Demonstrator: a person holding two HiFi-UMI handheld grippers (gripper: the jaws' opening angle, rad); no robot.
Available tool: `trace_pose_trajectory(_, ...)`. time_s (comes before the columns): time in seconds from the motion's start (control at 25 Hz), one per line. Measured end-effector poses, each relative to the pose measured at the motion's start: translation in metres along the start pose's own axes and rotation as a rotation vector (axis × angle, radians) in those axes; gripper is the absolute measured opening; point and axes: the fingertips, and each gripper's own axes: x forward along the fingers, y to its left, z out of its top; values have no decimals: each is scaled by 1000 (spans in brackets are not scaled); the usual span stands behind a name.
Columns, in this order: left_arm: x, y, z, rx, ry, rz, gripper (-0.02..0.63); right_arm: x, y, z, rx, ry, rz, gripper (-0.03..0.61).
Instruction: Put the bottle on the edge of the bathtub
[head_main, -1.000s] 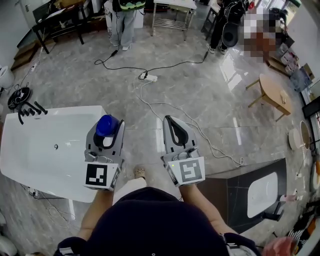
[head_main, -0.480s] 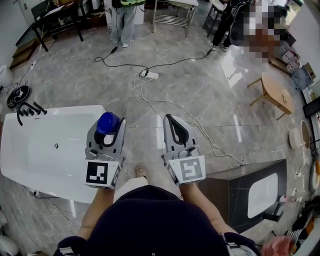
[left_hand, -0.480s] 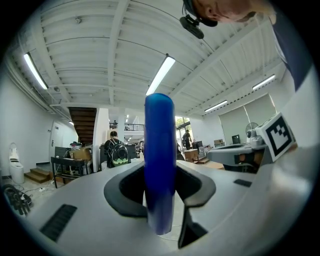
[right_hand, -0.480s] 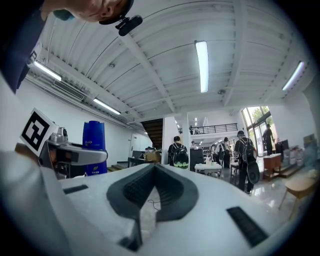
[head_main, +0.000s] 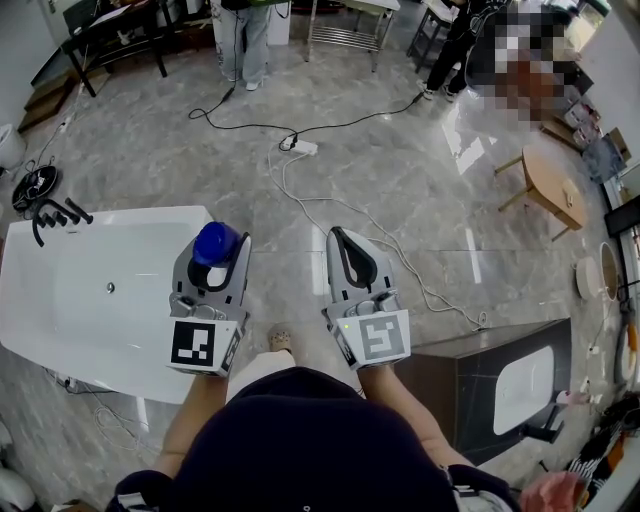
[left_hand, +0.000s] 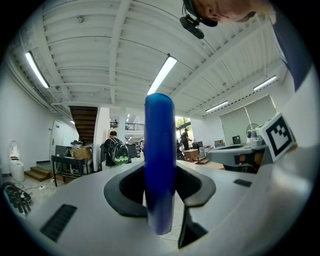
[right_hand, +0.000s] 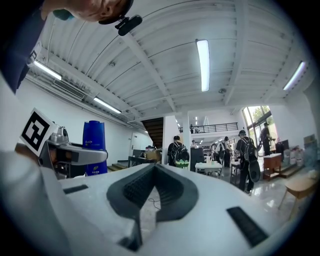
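Head view: left claw (head_main: 216, 252) around bottle (head_main: 212, 241)

My head camera looks steeply down past my left gripper (head_main: 218, 248) and right gripper (head_main: 340, 240) onto the floor (head_main: 400, 190) and bathtub (head_main: 90, 320). Each gripper's camera sits close behind its jaws, tilted up toward the ceiling (left_hand: 100, 50); both take in the same staircase (left_hand: 82, 122), and the right also catches the bottle (right_hand: 94, 145).

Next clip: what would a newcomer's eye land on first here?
The blue bottle stands out, clamped in the left tool over the right end of the white bathtub at the head view's left. Beside it the right tool is shut and empty above the grey marble floor.
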Motion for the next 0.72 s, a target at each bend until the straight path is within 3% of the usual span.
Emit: trace_pose_trajectory(0.72,68,41,-18,0,-16,-61,149,68,-25,-17,-6,-5,-68,0)
